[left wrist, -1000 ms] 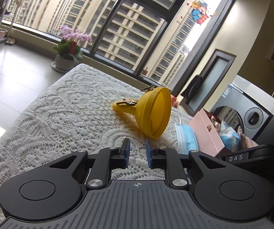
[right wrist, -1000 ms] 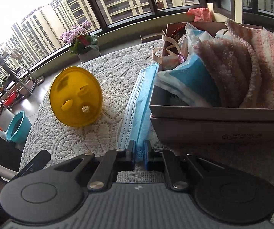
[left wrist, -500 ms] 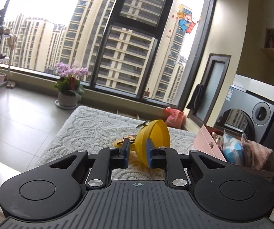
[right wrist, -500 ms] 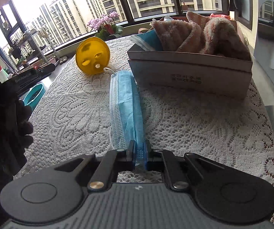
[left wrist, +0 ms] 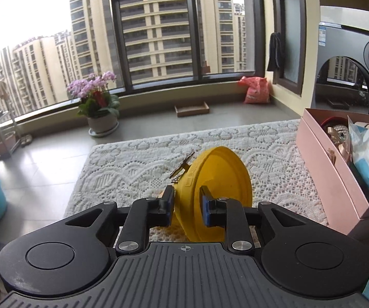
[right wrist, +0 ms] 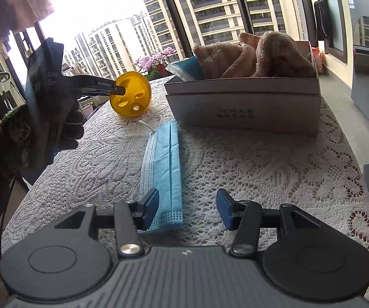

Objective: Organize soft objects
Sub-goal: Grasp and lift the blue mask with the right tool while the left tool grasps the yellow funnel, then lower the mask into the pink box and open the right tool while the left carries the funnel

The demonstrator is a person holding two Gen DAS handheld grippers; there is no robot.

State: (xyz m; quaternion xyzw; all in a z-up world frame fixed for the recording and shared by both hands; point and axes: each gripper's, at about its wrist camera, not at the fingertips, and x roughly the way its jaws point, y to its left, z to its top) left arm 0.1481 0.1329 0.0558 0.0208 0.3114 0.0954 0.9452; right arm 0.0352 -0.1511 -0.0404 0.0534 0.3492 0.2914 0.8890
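Half a second before, the right claw (right wrist: 187,209) had its blue pads pinched on the near end of the blue face mask (right wrist: 166,164); now its jaws stood wide apart and held nothing. The mask lay flat on the lace-covered counter (right wrist: 248,166), its near end just inside the claw's left pad and stretching straight ahead toward the cardboard box (right wrist: 243,105). So the mask had been let go short of the box, which sat well ahead of the claw and was already heaped with towels (right wrist: 251,56). My reading is that this item remained unsorted and that the release was either a regrip or a drop.

The left claw (left wrist: 186,206) had changed too. A second earlier it hovered back from the yellow funnel (left wrist: 220,184) with a narrow gap; now its jaws had spread partway and bracketed the funnel's rim, one pad to either side. Whether the pads actually pressed the plastic could not be told from its own camera. Seen from the right wrist, the left claw's fingers reached onto the funnel's upper edge. The funnel rested on the counter, directly between and ahead of the left pads, with the pink box (left wrist: 338,179) off to that claw's right.
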